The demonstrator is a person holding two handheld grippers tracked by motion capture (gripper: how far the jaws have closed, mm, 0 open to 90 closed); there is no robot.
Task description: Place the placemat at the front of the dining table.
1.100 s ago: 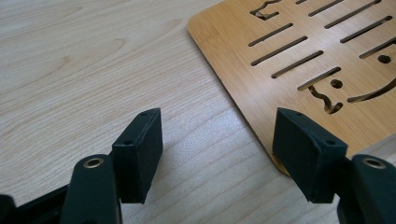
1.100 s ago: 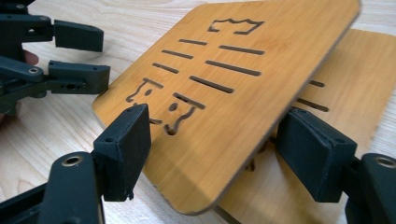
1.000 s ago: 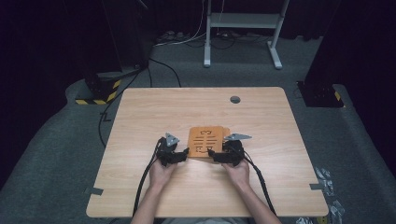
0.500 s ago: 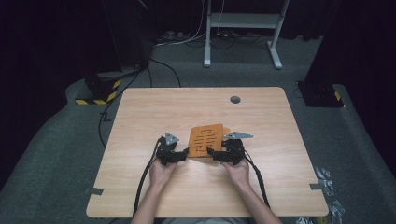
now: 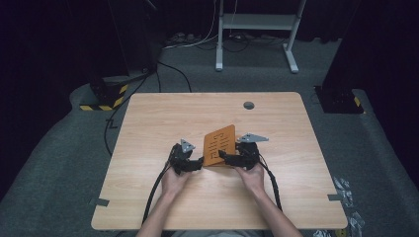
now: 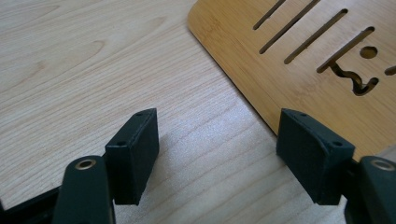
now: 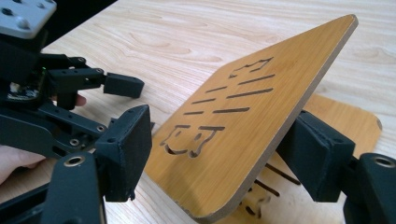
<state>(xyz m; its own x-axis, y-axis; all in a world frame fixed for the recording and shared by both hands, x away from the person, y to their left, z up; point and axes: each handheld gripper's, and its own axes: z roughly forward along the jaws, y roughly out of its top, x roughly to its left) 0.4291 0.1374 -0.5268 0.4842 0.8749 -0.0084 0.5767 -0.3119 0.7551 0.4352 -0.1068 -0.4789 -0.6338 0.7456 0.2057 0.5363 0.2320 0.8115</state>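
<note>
Two thin wooden boards with cut slots sit at the table's middle. The upper board [image 5: 220, 143] [image 7: 261, 93] tilts up, one side raised. It runs aslant between the jaws of my right gripper [image 5: 223, 156] [image 7: 224, 154], its underside resting on the right pad [image 7: 317, 154]. That gripper's jaws stand wide, and I cannot tell whether the left pad [image 7: 128, 149] touches the board. The lower board [image 7: 348, 121] [image 6: 303, 60] lies flat on the table. My left gripper [image 5: 199, 162] [image 6: 215, 144] is open over bare wood, its right pad at the flat board's edge.
The light wooden table [image 5: 163, 118] has a round cable hole [image 5: 248, 105] at the back. A white metal frame [image 5: 257, 24] and a black-and-yellow striped base [image 5: 101, 98] stand on the grey floor beyond. Cables trail from both grippers toward the front edge.
The right gripper has risen a little and the upper board has tipped up more steeply on its right side. The left gripper has stayed put.
</note>
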